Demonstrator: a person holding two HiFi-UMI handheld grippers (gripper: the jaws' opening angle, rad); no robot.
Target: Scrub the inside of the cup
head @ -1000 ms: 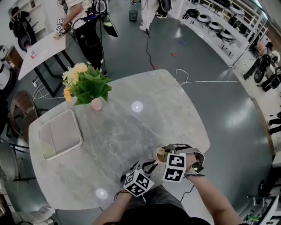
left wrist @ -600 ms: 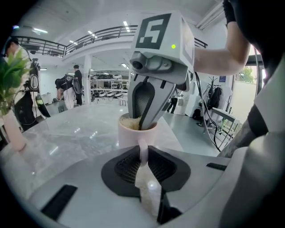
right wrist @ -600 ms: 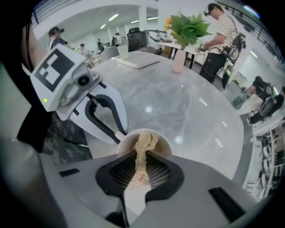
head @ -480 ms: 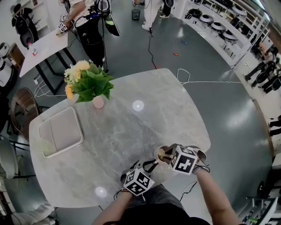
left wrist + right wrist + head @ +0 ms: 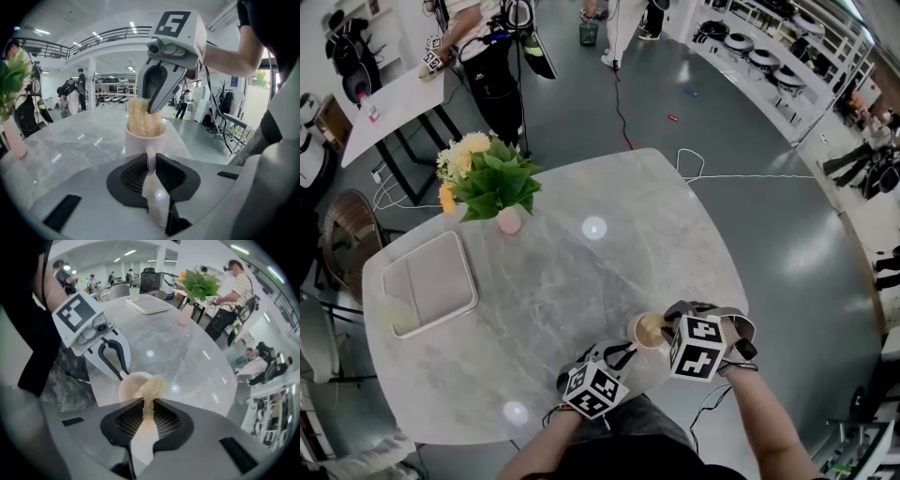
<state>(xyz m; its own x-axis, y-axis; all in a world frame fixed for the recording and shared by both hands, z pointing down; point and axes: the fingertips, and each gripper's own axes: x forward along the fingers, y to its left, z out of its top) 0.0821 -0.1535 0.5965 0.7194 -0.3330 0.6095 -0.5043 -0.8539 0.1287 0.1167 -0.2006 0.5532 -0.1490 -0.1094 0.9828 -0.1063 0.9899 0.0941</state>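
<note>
Left claw (image 5: 151,164) pinches the cup (image 5: 140,141) by its handle (image 5: 150,151). The cup stands on the surface (image 5: 581,281) right ahead of that claw, close to the near edge. Right claw (image 5: 146,411) is clamped on a fibrous scrubber (image 5: 151,389), its tuft in the cup mouth just past the tips.

Risks:
- The handle-only hold may let the cup twist or tip under scrubbing.
- The thin pinch on the scrubber may slip.
- The cup could slide off the edge.

Count: one cup, one scrubber, two claws, one tray (image 5: 427,281), one flower vase (image 5: 508,221), both far beyond the claws.
</note>
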